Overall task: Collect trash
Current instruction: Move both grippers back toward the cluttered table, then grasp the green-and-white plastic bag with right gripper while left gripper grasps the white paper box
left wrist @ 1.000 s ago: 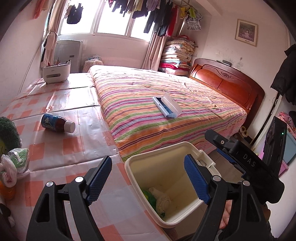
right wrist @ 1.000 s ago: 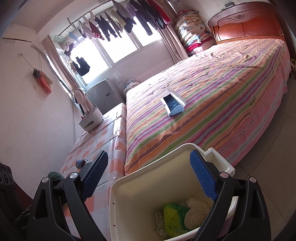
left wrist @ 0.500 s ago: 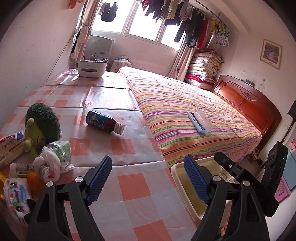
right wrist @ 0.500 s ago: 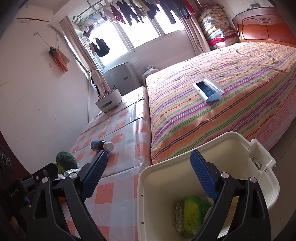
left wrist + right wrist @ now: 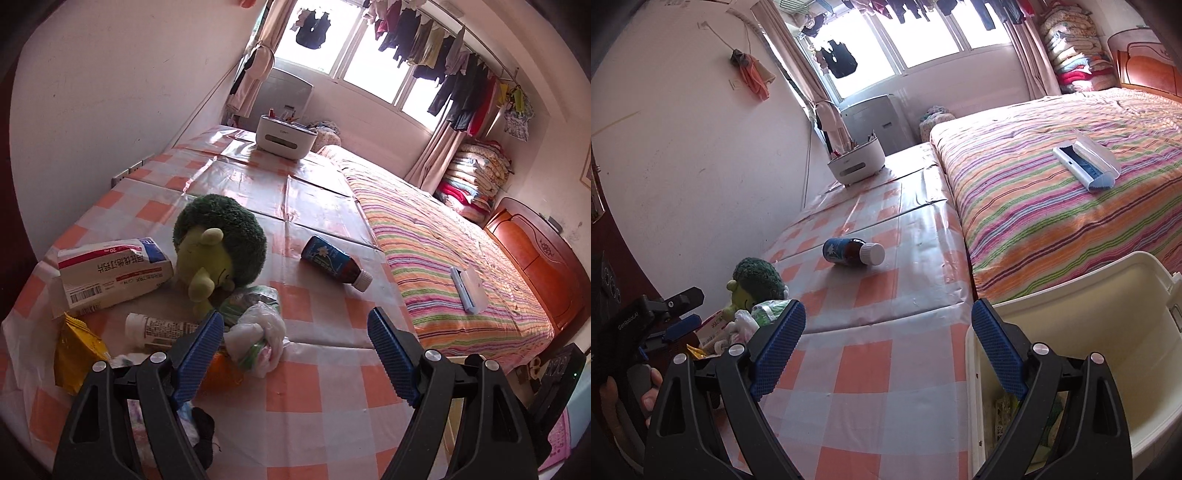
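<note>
My left gripper (image 5: 295,343) is open and empty above the checked table (image 5: 317,384). Just left of it lie a crumpled white plastic bag (image 5: 258,338), a white medicine box (image 5: 110,271), a small white bottle (image 5: 159,326) and a yellow packet (image 5: 75,350). A blue-labelled brown bottle (image 5: 334,264) lies on its side further off; it also shows in the right wrist view (image 5: 853,252). My right gripper (image 5: 888,339) is open and empty, over the table edge beside the cream trash bin (image 5: 1108,332), which holds some trash.
A green plush toy (image 5: 218,240) sits by the trash pile. A white desk organiser (image 5: 286,136) stands at the table's far end. A striped bed (image 5: 454,266) with a lint brush (image 5: 467,286) lies right of the table. The left gripper's handle (image 5: 646,314) shows at left.
Both grippers swung left, away from the bin and towards the table. The trash pile and plush toy came into the left view. Both stayed open.
</note>
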The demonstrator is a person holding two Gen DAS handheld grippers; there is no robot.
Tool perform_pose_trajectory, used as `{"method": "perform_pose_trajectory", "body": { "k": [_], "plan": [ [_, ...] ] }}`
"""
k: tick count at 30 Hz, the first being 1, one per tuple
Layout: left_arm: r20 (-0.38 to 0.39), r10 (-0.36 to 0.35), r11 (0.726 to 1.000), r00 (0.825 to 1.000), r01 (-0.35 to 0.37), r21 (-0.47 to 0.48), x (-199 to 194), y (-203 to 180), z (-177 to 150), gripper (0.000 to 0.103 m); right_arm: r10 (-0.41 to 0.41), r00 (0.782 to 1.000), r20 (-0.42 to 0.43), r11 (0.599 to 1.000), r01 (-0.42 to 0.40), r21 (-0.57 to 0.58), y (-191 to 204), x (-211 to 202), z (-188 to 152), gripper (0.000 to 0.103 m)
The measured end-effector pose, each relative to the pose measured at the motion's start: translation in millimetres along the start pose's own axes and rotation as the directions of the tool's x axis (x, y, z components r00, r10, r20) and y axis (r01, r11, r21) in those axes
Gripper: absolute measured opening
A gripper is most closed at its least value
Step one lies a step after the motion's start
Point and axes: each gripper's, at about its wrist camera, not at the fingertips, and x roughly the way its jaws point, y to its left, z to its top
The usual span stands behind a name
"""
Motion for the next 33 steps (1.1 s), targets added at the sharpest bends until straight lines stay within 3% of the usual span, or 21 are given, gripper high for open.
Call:
{"method": "perform_pose_trajectory", "body": {
  "k": [5, 10, 16, 23, 26, 33],
  "plan": [
    [0.031, 0.09, 0.994, 0.995, -0.088, -0.058, -9.8, 41.6, 10.3, 0.078, 0.04, 0.998, -0.044, 0.998, -0.042, -0.036, 23.1, 18.1, -4.8, 0.09],
    [0.034, 0.129, 0.984, 0.991, -0.123, -0.132, -20.0, 88.3, 22.3, 0.078, 0.064, 0.995, -0.073, 0.994, -0.071, -0.086, 47.6, 32.7, -9.7, 0.09],
    [-0.037, 0.063, 0.971, 0.997, -0.07, -0.227, -19.1, 143.0, 35.1, 0.078, 0.081, 0.991, -0.11, 0.989, -0.093, -0.114, 64.0, 46.1, -16.8, 0.09],
    [-0.09, -0.064, 0.924, 0.994, 0.025, -0.382, -2.0, 185.8, 40.5, 0.078, 0.106, 0.986, -0.127, 0.977, -0.127, -0.171, 88.0, 59.8, -13.2, 0.09],
    [-0.105, -0.058, 0.912, 0.993, 0.011, -0.409, 7.1, 194.4, 42.3, 0.078, 0.136, 0.981, -0.138, 0.965, -0.162, -0.207, 103.4, 68.0, -7.9, 0.09],
    [-0.151, -0.026, 0.902, 0.988, -0.041, -0.429, 28.9, 205.7, 45.0, 0.078, 0.183, 0.947, -0.265, 0.946, -0.243, -0.215, 134.9, 108.7, -8.0, 0.09]
  ]
}}
